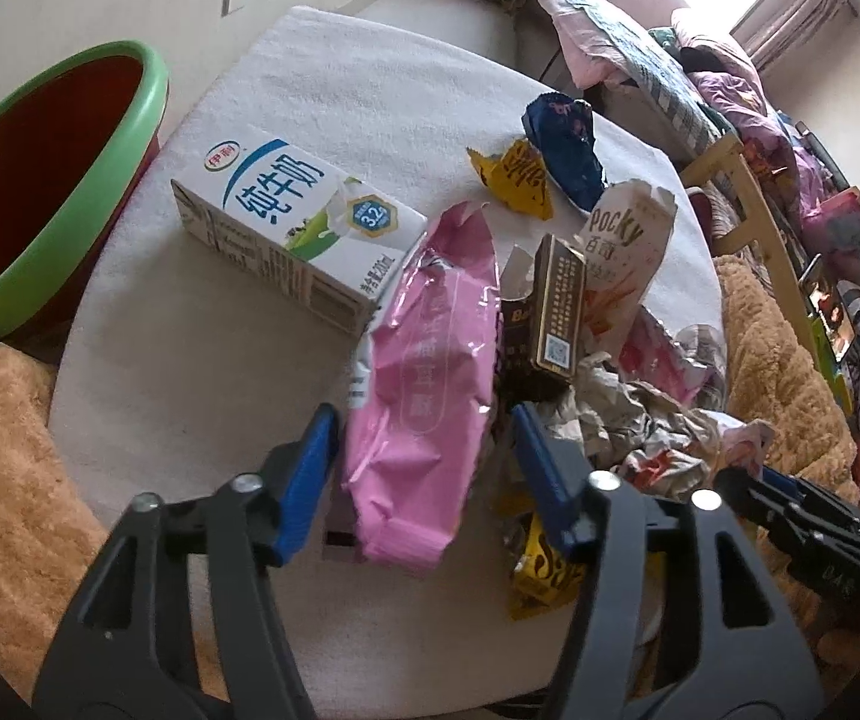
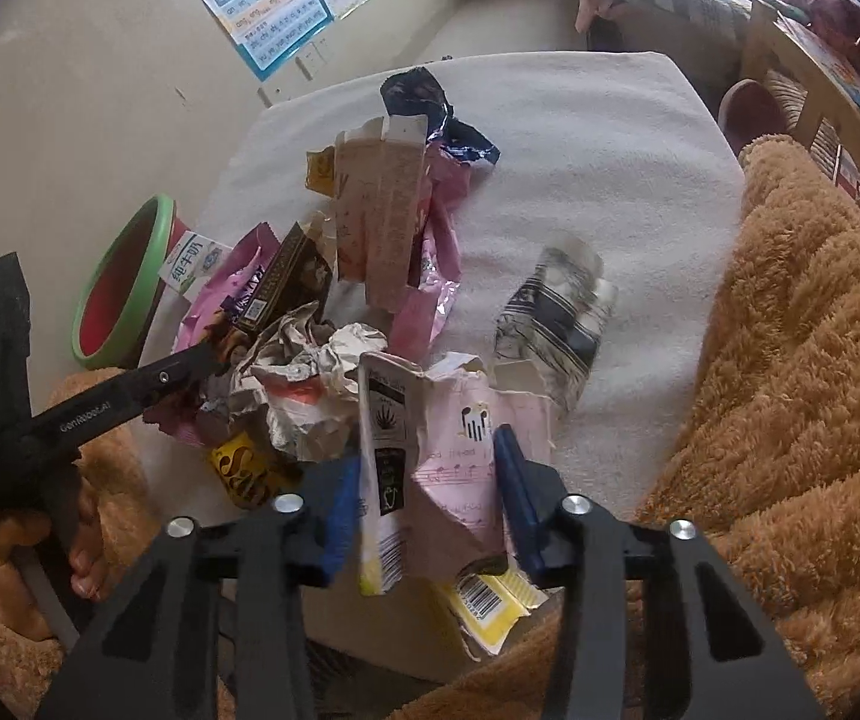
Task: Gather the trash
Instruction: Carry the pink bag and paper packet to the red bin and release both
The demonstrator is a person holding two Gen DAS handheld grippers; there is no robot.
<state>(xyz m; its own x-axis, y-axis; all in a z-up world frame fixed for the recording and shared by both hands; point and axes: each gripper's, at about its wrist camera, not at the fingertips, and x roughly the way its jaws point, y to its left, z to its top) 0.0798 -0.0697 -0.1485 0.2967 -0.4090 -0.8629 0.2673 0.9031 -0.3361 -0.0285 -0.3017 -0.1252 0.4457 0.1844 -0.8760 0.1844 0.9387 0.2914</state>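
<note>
A heap of trash lies on a white cushioned table (image 1: 369, 84). My left gripper (image 1: 423, 426) is open, its blue fingers on either side of a pink foil wrapper (image 1: 423, 396). Behind it lie a white milk carton (image 1: 291, 222), a brown box (image 1: 553, 306), a Pocky box (image 1: 628, 252), crumpled paper (image 1: 640, 420), and yellow (image 1: 520, 174) and dark blue (image 1: 568, 150) wrappers. My right gripper (image 2: 430, 462) is open around a torn pink-and-white carton (image 2: 423, 450). The left gripper shows in the right wrist view (image 2: 189, 369), over the pile.
A red bin with a green rim (image 1: 51, 180) stands left of the table, also in the right wrist view (image 2: 123, 294). A crushed striped carton (image 2: 556, 318) lies apart on the table. A tan fleece blanket (image 2: 790, 390) borders the table. A cluttered bed (image 1: 700, 78) stands behind.
</note>
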